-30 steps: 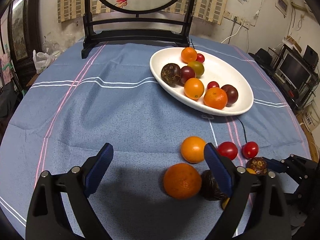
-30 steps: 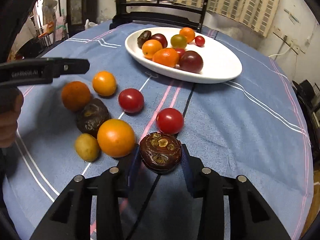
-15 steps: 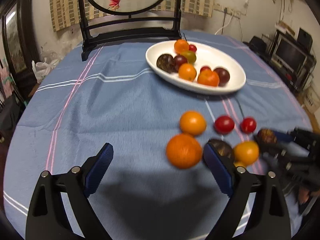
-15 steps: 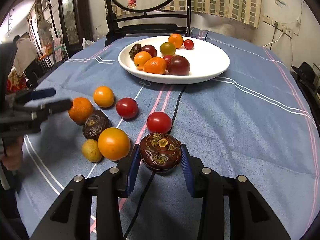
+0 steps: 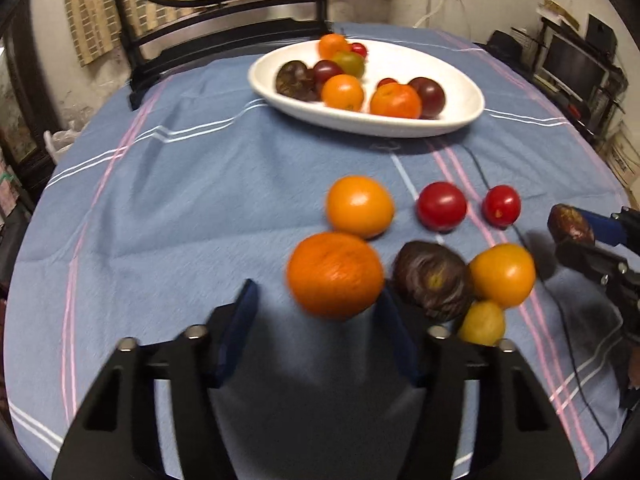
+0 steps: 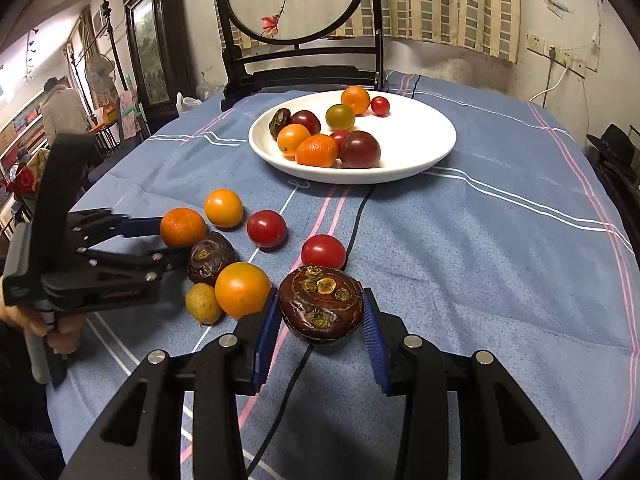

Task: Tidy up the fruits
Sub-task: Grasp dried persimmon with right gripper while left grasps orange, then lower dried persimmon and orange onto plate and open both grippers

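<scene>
Nearest, the right gripper [image 6: 320, 322] is clamped on a dark brown fruit [image 6: 320, 305], both pads pressed to its sides; whether it is lifted off the blue cloth [image 6: 500, 240] or resting on it I cannot tell. To its left, the left gripper [image 5: 320, 316] has its fingers apart around a mandarin [image 5: 335, 276]: the right pad looks to be touching the peel while a gap shows at the left one, so I would judge the grasp not yet made, though blur in the left wrist view leaves this unsure. Just beyond lie the loose fruits, close together: a wrinkled dark fruit [image 6: 211, 257], a yellow-orange tomato [image 6: 242, 289] and a small yellow fruit [image 6: 203, 303] touching one another, then an orange tomato [image 6: 223, 207] and two red tomatoes [image 6: 266, 228] [image 6: 323, 252] slightly apart. A thin black cable [image 6: 360, 216] runs across the cloth among them. Farther back, the white plate [image 6: 420, 140] already holds about nine fruits, grouped toward its left side, with bare space on the right. By my count eight fruits are off the plate, two of them at the grippers, so the sorting looks roughly half done. Behind the plate stands a dark wooden screen [image 6: 296, 4].
</scene>
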The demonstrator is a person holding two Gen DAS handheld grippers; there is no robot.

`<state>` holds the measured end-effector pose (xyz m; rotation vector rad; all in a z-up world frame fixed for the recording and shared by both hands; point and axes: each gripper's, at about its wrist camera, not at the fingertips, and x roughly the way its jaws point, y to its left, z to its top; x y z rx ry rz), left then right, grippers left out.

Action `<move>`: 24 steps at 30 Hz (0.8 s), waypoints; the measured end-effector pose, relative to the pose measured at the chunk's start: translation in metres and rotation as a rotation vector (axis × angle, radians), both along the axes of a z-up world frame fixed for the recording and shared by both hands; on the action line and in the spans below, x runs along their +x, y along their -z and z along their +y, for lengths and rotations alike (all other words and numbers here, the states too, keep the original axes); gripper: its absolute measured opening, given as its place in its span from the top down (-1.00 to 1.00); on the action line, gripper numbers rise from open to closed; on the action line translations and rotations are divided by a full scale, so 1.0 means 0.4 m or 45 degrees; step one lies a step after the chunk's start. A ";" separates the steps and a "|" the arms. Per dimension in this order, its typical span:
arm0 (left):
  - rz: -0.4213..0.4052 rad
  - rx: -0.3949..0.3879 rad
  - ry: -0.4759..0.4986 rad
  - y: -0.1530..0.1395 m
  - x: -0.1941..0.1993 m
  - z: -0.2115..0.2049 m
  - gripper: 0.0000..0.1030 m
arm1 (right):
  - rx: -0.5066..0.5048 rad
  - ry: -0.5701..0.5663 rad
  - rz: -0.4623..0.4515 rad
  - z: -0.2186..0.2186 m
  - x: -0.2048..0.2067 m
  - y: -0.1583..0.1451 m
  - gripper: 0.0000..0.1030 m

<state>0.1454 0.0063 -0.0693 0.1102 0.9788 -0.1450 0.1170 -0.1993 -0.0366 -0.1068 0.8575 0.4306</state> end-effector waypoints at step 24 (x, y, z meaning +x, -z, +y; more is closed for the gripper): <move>-0.129 -0.120 -0.001 -0.184 0.223 -0.082 0.18 | -0.008 0.075 -0.184 0.009 0.194 -0.141 0.22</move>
